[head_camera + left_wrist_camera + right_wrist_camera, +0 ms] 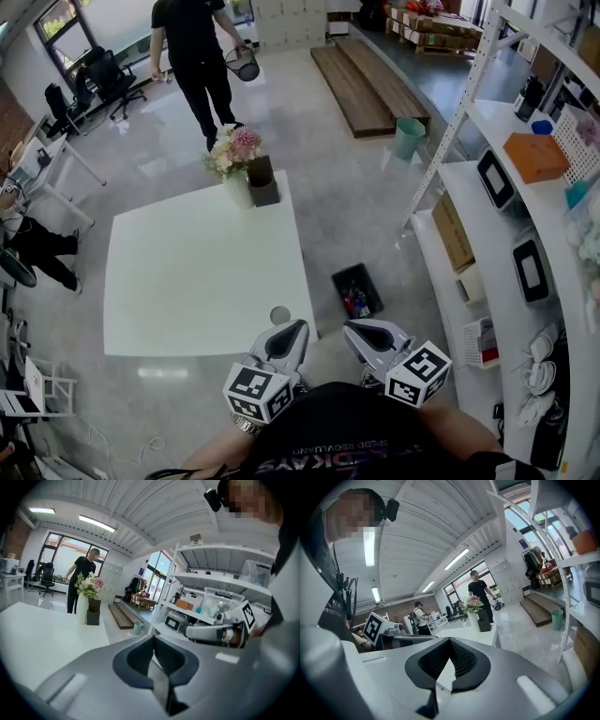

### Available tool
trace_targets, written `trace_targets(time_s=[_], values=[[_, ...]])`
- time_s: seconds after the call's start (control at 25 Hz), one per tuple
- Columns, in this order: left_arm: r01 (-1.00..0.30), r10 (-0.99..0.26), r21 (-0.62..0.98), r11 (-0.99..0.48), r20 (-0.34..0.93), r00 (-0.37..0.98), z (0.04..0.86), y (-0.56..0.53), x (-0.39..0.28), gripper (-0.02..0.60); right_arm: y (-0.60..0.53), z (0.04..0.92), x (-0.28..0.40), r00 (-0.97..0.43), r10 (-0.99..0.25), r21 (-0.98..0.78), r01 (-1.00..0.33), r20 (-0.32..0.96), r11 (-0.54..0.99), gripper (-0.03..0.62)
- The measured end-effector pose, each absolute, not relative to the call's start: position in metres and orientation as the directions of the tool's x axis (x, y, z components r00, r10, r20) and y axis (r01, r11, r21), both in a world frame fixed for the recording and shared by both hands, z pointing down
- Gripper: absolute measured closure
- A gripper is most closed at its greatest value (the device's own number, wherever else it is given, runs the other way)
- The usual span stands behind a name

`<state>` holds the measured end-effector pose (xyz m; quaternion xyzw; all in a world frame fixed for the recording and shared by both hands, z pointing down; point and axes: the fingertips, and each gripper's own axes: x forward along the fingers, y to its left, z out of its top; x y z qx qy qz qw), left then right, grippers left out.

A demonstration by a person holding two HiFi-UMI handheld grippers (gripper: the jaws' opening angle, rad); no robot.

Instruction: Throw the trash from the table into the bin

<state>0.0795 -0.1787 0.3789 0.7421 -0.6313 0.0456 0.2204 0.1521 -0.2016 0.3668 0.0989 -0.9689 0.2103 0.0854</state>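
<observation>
Holding the left gripper point(152, 654) with its jaws pressed fully together, we are gripping nothing in it: the two dark ribbed pads are meeting along one seam, with only the smooth grey shell around them. We are carrying the right gripper point(449, 662) the same way, jaws fully together and empty, its textured black pads forming a shallow V inside the matte grey plastic body. The left gripper's tip is hanging over the near right corner of the tabletop point(187, 272), a smooth, glossy white square slab, while the right gripper is hanging past that corner, over the floor point(356, 206). The trash point(280, 315), a small flat round grey piece, is lying on the tabletop by that corner, just beside the left gripper's tip and apart from it. The bin point(338, 284), a black rectangular box with colourful bits inside, is standing on the polished grey floor just off the tabletop's right edge. At the far edge a white vase point(238, 190) of pink and cream flowers is standing right beside a dark square box point(263, 184).
</observation>
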Motion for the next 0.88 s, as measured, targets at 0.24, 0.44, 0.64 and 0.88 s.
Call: trace_targets(time_s=[0.24,0.44,0.64,0.88], values=[[-0.955,-0.908,0.265,-0.132,0.355,0.224,0.381,-0.181,0.087,0.574,-0.204,0.370,0.156,-0.964,-0.165,-0.408,-0.239,0.209,0.881,0.595],[-0.953,-0.902,0.269,-0.141,0.361,0.236,0.384,-0.180,0.091,0.574,-0.200,0.372,0.156,-0.965,-0.157,-0.410,-0.233,0.211,0.882,0.595],[-0.954,-0.896,0.251,-0.164,0.366,0.251,0.383,-0.180,0.096,0.574,-0.198,0.374,0.155,-0.964,-0.156,-0.415,-0.235,0.215,0.879,0.595],[-0.953,-0.897,0.261,-0.154,0.368,0.246,0.385,-0.178,0.094,0.574,-0.198,0.375,0.156,-0.963,-0.164,-0.421,-0.243,0.214,0.874,0.595]])
